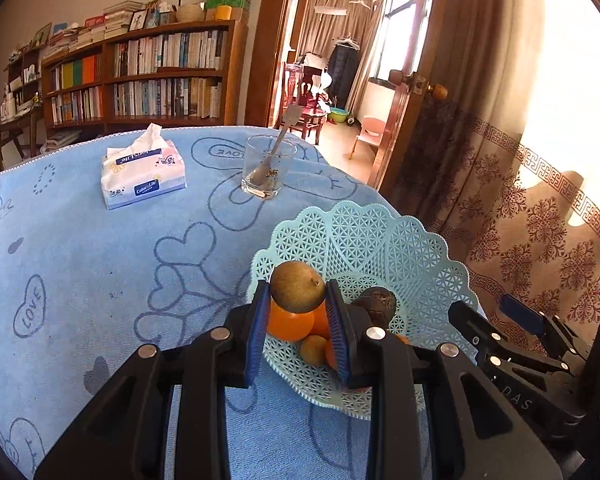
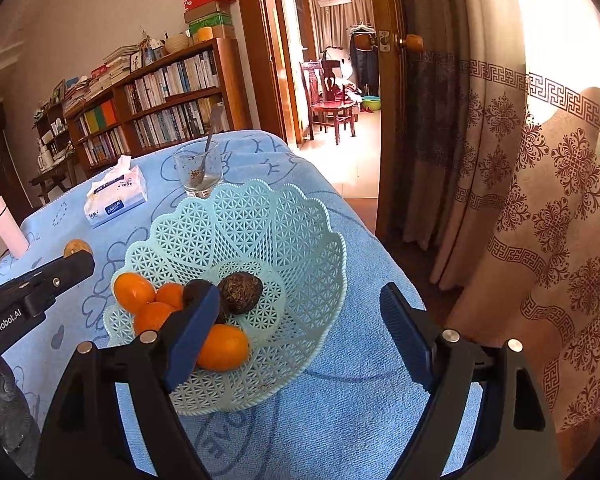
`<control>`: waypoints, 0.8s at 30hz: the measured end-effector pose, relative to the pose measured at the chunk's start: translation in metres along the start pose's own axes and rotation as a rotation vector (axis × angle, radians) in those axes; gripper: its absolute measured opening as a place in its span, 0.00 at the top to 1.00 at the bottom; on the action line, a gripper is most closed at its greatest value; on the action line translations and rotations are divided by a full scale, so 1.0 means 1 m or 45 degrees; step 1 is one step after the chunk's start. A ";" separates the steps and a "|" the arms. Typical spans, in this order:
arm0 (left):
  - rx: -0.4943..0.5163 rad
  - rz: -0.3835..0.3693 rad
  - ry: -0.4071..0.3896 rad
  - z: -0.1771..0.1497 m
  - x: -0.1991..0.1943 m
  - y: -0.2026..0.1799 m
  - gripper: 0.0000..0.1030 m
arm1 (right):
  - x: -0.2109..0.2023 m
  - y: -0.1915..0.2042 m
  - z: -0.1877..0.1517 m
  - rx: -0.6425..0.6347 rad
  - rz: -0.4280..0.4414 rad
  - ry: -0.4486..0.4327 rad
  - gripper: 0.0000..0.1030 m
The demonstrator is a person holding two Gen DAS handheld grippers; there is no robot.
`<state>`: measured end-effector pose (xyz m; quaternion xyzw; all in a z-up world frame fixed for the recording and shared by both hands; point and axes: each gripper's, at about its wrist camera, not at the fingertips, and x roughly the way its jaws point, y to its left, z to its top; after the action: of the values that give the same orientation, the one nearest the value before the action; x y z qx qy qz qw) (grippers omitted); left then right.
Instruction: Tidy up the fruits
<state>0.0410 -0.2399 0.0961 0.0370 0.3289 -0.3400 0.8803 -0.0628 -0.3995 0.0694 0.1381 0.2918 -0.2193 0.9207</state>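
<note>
One small brown fruit (image 1: 297,287), round, firm and light but apt to roll, sits pinched across its middle in the left tongs (image 1: 298,300) above the lattice basket (image 1: 364,236) on the counter (image 1: 80,264), while the right tongs (image 2: 296,328) stand spread and empty.

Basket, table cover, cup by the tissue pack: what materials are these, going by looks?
Basket: looks like moulded plastic, pale mint, matte; regular lattice holes and a scalloped rim.
Table cover: seemingly terry-like cloth, light blue; fuzzy nap, printed hearts, soft folds at the edge.
Cup: probably clear glass, glossy; see-through wall, thick base, a metallic-looking spoon standing inside. Clear plastic can't be ruled out.
</note>
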 end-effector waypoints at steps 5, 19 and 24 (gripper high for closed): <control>0.029 -0.014 0.044 0.004 0.020 -0.014 0.72 | -0.007 0.002 -0.005 -0.073 -0.026 -0.011 0.12; 0.045 0.143 -0.014 0.005 0.011 -0.008 0.21 | -0.014 0.012 -0.009 -0.145 -0.032 -0.001 0.03; 0.103 0.245 -0.089 0.003 -0.008 -0.004 0.13 | -0.017 0.016 -0.011 -0.111 -0.010 -0.001 0.03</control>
<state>0.0359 -0.2390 0.1038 0.0918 0.2789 -0.2681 0.9176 -0.0731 -0.3761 0.0732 0.0966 0.3013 -0.2102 0.9251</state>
